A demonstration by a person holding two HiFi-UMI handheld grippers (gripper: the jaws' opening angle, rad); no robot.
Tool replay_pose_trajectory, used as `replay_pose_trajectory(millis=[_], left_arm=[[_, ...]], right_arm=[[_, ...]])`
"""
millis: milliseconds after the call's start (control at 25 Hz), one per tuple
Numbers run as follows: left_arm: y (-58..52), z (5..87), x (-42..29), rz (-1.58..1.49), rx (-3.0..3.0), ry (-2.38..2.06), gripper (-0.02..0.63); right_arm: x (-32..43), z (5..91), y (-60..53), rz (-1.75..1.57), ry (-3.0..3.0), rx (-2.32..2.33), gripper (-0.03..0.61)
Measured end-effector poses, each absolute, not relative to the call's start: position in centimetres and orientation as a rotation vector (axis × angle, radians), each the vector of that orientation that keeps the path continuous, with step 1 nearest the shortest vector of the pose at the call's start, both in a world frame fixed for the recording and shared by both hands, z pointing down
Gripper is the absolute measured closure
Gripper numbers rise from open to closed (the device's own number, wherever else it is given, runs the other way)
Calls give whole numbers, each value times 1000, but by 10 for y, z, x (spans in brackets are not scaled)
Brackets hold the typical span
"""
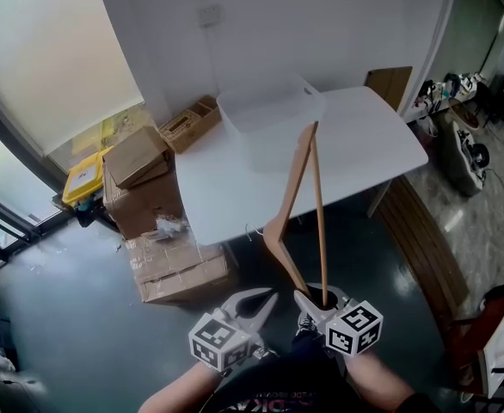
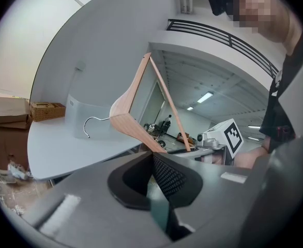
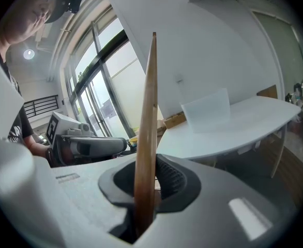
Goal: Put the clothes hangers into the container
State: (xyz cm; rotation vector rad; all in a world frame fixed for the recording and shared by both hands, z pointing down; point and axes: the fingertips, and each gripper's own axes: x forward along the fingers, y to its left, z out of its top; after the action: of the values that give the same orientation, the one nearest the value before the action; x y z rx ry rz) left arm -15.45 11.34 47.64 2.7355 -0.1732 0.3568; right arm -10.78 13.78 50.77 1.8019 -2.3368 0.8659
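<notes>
The lower end of the wooden hanger (image 1: 319,213) is buried between the jaws of the right claw (image 1: 316,302). In the right gripper view the hanger stands edge-on, so its hook (image 2: 92,125) is out of sight there. The bottom edge of the head view cuts off the person's arms (image 1: 381,390), and the clear container (image 1: 269,114) at the far edge of the surface (image 1: 364,136) is too faint for its rim to be traced.

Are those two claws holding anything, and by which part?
The right gripper clamps the wooden hanger by its straight bottom bar, near one end; the left gripper holds nothing.
</notes>
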Motion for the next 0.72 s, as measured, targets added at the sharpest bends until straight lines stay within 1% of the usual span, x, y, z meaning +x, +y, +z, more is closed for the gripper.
replay_pose_trajectory(millis=[440,720], left_arm=[[111,477,-146,351,2733,-194,609],[117,476,-126,357,2743,-194,609]], right_arm=[[-98,508,126,935,-2369,1765,522],[-80,505,127,938,-2381,1751,522]])
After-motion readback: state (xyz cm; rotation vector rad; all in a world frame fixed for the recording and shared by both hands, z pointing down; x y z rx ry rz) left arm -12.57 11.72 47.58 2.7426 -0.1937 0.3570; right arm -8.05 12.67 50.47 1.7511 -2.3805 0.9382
